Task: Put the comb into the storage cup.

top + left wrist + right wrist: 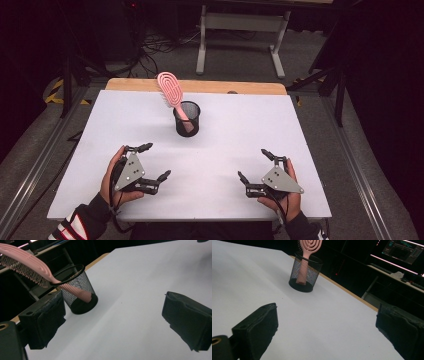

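Both tongs rest low on the white table, left gripper and right gripper each spread wide and pinching nothing. Ahead, between them, a black mesh cup holds a pink hairbrush, handle down, leaning left.

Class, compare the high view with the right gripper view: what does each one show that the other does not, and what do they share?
High view alone: both hands, the left gripper and the right gripper from above, jaws apart, plus the floor and a white frame beyond the table.

Right gripper view alone: a lit monitor and a desk behind it.

Shared: the pink hairbrush standing handle-down in the black mesh cup on the white table.
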A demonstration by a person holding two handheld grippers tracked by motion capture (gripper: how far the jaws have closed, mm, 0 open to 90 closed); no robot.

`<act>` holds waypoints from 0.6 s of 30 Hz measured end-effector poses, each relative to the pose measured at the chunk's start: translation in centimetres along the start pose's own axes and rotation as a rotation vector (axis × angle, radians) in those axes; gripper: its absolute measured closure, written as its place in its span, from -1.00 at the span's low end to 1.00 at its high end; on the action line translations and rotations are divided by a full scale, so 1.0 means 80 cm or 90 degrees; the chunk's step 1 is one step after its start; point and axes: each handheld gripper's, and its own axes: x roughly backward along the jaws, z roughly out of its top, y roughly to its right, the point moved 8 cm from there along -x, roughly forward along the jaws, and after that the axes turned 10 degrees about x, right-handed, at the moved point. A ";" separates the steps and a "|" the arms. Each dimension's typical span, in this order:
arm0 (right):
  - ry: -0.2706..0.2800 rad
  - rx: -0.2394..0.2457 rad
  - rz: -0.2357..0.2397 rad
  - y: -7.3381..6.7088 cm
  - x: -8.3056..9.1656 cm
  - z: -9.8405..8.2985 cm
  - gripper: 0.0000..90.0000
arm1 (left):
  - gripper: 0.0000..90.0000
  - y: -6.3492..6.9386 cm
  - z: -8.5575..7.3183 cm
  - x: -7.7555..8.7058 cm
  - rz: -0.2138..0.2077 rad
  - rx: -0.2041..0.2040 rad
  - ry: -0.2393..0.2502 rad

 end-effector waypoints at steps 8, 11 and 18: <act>-0.005 -0.001 -0.004 -0.001 0.004 -0.003 -0.90 | -0.86 -0.009 -0.024 0.009 0.013 0.019 -0.021; -0.005 -0.001 -0.005 0.000 0.006 -0.004 -0.90 | -0.86 -0.012 -0.032 0.012 0.018 0.022 -0.030; -0.011 -0.002 -0.006 -0.001 0.009 -0.008 -0.90 | -0.87 -0.020 -0.051 0.025 0.033 0.048 -0.044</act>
